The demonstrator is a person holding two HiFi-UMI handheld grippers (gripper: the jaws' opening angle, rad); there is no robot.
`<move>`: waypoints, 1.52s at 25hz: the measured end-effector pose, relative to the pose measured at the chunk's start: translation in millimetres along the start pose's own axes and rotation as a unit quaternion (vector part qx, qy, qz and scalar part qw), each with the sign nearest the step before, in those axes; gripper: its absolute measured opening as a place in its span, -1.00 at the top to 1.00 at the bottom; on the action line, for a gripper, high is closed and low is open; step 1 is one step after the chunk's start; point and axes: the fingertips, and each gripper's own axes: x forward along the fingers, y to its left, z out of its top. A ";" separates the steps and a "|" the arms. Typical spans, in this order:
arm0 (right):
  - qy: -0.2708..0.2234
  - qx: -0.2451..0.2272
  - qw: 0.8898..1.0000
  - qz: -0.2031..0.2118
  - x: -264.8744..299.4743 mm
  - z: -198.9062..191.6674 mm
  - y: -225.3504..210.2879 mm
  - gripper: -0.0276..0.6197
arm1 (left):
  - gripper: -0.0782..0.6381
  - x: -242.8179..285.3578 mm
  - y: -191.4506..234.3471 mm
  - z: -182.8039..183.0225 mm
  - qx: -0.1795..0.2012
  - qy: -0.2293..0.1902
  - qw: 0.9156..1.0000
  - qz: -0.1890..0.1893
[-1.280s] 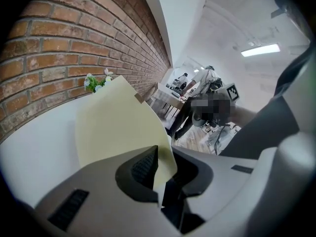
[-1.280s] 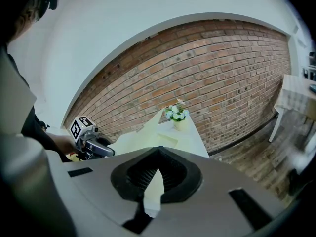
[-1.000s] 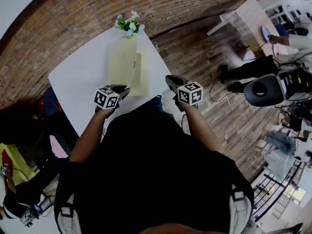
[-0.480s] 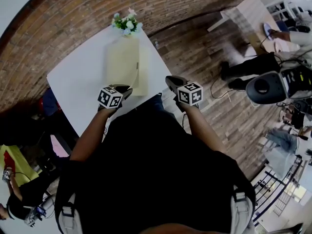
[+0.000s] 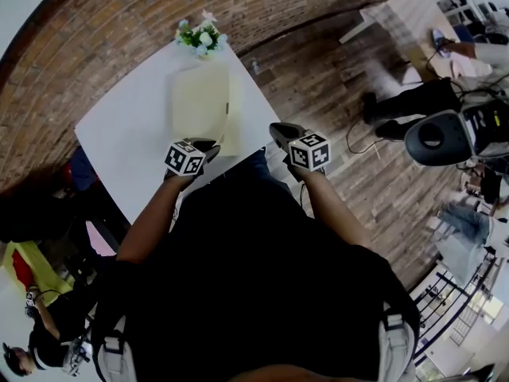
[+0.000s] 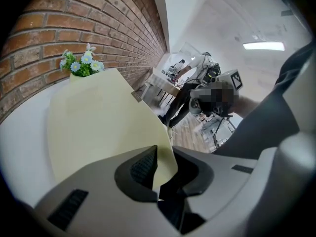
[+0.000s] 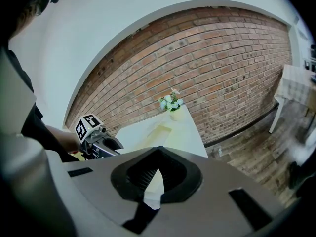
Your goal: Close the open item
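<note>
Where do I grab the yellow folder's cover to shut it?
Pinch the lifted cover at its near free corner, coming from the person's side, as the left gripper does. It is thin and stands off the table, so that edge slips between jaws.

Colours on my screen
I see a pale yellow folder (image 5: 199,102), white table (image 5: 119,134), red-brown brick wall (image 5: 103,30), white-and-green flowers (image 5: 199,37).
</note>
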 end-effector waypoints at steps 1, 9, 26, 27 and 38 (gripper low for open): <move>0.001 0.002 1.000 0.000 -0.3 -1.2 -1.3 0.85 | 0.60 2.6 -0.1 0.2 0.001 0.003 1.000 -0.001; 0.015 0.007 1.000 0.000 -0.4 -12.5 -12.9 0.85 | 0.59 21.9 1.3 -4.3 -0.004 0.025 1.000 -0.007; 0.043 0.009 0.999 0.016 14.5 -18.1 -25.6 0.85 | 0.57 54.8 2.3 -13.8 -0.017 0.067 0.997 -0.017; 0.044 0.009 0.999 0.017 15.7 -19.1 -25.6 0.85 | 0.57 56.4 3.1 -14.8 -0.017 0.069 0.997 -0.017; 0.057 0.026 0.998 0.024 19.0 -33.4 -36.3 0.85 | 0.55 81.3 7.3 -25.7 -0.029 0.093 0.995 -0.030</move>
